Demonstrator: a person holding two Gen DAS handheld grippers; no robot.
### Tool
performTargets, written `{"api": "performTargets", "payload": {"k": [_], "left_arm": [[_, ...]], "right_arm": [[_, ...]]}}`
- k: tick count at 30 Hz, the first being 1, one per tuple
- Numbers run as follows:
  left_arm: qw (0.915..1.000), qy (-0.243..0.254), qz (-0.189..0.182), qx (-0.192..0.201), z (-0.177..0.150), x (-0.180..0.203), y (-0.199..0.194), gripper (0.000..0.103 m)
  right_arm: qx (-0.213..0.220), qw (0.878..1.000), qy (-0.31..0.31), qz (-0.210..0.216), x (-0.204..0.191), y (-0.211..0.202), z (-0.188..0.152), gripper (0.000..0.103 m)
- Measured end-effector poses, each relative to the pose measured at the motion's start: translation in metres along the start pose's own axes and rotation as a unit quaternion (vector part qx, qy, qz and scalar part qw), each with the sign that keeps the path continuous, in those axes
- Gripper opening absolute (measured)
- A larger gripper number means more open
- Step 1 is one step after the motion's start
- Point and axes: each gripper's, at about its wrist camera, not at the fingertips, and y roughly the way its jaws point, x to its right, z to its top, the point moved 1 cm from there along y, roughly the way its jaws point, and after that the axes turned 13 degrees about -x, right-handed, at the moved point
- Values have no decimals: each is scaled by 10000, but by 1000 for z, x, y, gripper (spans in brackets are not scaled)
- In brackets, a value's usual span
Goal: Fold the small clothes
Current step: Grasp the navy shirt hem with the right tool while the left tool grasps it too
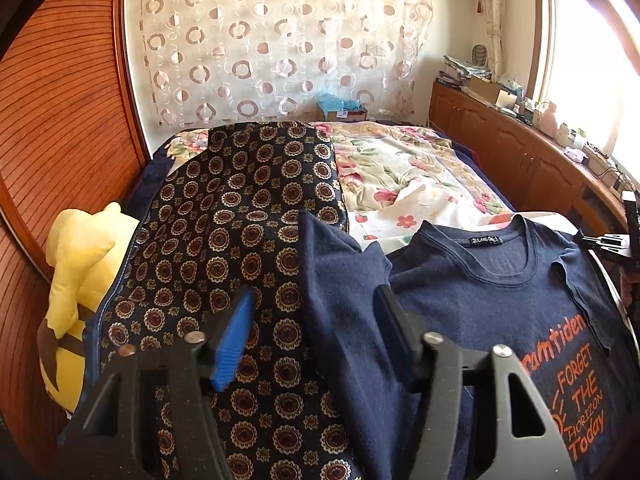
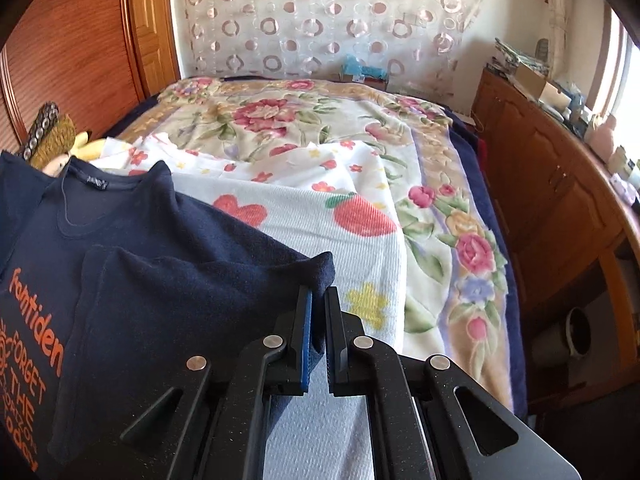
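A navy T-shirt [image 1: 480,292] with orange lettering lies face up on the bed; it also shows in the right wrist view [image 2: 132,240]. My left gripper [image 1: 316,300] is open, its jaws wide apart on either side of the shirt's raised left sleeve [image 1: 340,264]. My right gripper [image 2: 319,300] is shut on the navy fabric of the right sleeve [image 2: 224,288], which is folded in over the shirt's front. The right gripper's body shows at the far right of the left wrist view [image 1: 616,240].
A dark patterned cushion [image 1: 240,216] lies left of the shirt, with a yellow plush toy [image 1: 76,280] beside it. A floral blanket [image 2: 304,128] and white towel [image 2: 320,208] cover the bed. A wooden cabinet [image 2: 552,200] runs along the right. A wooden wardrobe [image 1: 52,120] stands left.
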Motion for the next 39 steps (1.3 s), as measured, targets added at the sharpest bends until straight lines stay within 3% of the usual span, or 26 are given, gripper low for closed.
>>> {"api": "performTargets", "payload": {"k": [3,11,13,16,19,23,30,39], "left_arm": [[10000,-27,-45,-14,5,-3,3,48],[9999,-37,-162,-34,18,-2,10,48],[9998,17,-198,-14,19,0,10,27],[9994,86,-344,57,19,3,7,7],[9984,134,-508,227,16,12,-6,5],[9972,269,-597,370,4,26,-24,4],[9949,318,-781,561,-30,40,-55,3],[9937,358,-858,626,-97,54,-91,3]], "right_arm": [[58,9998,170,131,3,-1,1,4],[66,9995,243,180,5,3,0,9],[66,9995,263,179,5,4,-1,11],[71,9993,265,236,5,5,1,17],[76,9998,49,148,-5,6,2,16],[88,9997,-237,56,-19,2,3,5],[738,9961,-336,334,-36,-50,-17,4],[1243,9904,-330,508,-57,-105,-102,4]]}}
